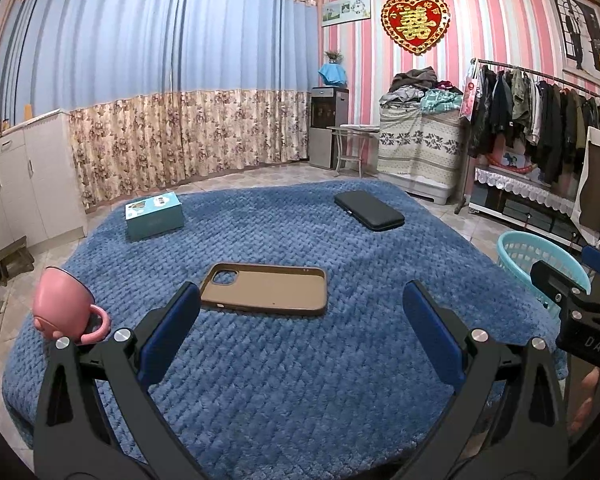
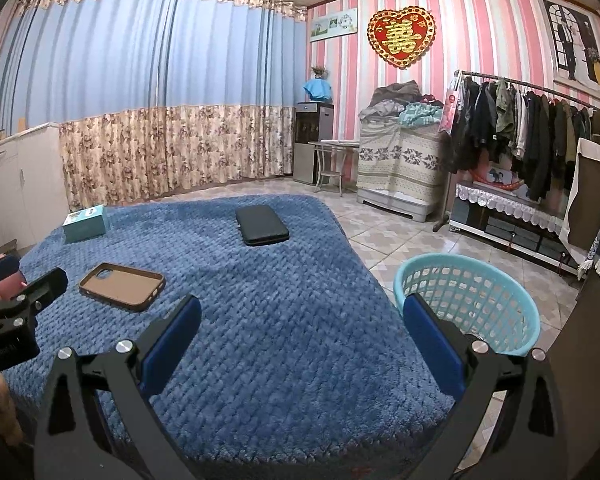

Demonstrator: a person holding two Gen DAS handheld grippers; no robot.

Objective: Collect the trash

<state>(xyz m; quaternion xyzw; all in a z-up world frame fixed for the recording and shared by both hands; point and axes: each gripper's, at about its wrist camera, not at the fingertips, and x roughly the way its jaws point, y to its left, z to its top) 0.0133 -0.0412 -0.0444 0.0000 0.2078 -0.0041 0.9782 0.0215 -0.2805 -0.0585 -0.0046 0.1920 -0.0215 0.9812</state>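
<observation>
The turquoise basket (image 2: 468, 304) sits on the tiled floor just off the right edge of the blue blanket (image 2: 260, 320), and I can't see anything in it from here. On the blanket I've got a brown phone case (image 1: 265, 289) lying hollow side up, a black pouch (image 1: 369, 210) further back, a teal box (image 1: 154, 216) and a pink mug (image 1: 64, 307) tipped over near the left edge. My left gripper (image 1: 300, 334) and right gripper (image 2: 302, 338) both hover with fingers spread wide, holding nothing.

A rough, plush woven blanket (image 1: 300, 380) bears a matt phone case (image 1: 265, 289) beside a perforated plastic basket (image 2: 480, 300).
</observation>
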